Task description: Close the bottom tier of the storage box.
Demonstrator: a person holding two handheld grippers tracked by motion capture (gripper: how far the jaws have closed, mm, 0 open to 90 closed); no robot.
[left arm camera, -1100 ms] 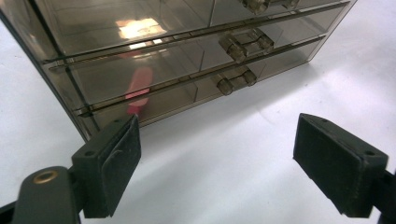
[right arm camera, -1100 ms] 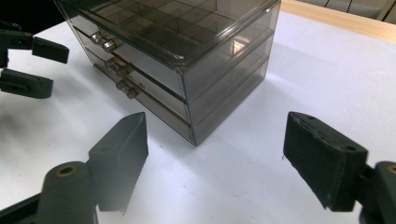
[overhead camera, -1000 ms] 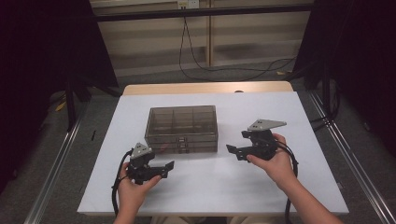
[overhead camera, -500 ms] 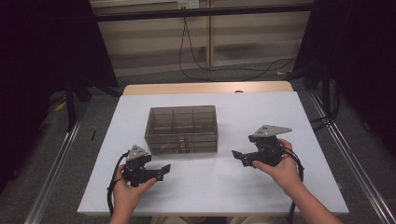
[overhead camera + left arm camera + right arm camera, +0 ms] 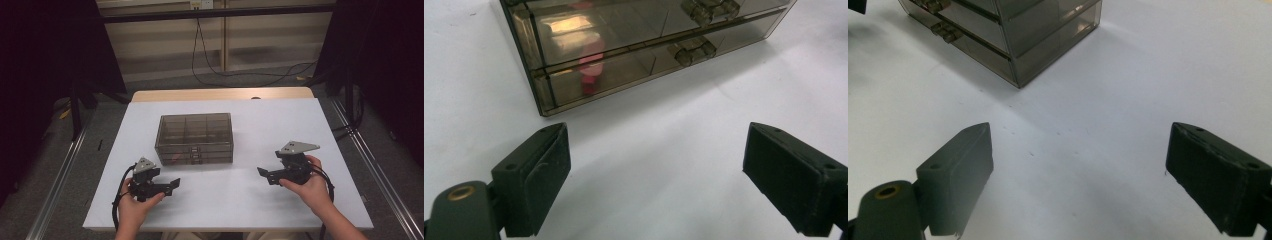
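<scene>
One smoky translucent drawer box (image 5: pixel 195 138) on one white bench (image 5: pixel 300 125), two drawer handles (image 5: pixel 692 49) on its front, one pink item (image 5: pixel 591 62) inside, and two tools: left tool (image 5: pixel 172 186), right tool (image 5: pixel 263 174).

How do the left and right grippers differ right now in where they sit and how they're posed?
The left gripper sits nearer the table's front edge, at the drawer box's left front corner; the right gripper sits farther back, off its right front corner. The left points right, the right points left, toward each other. The right's jaws have just been opening. Both stand open, nothing between them.
</scene>
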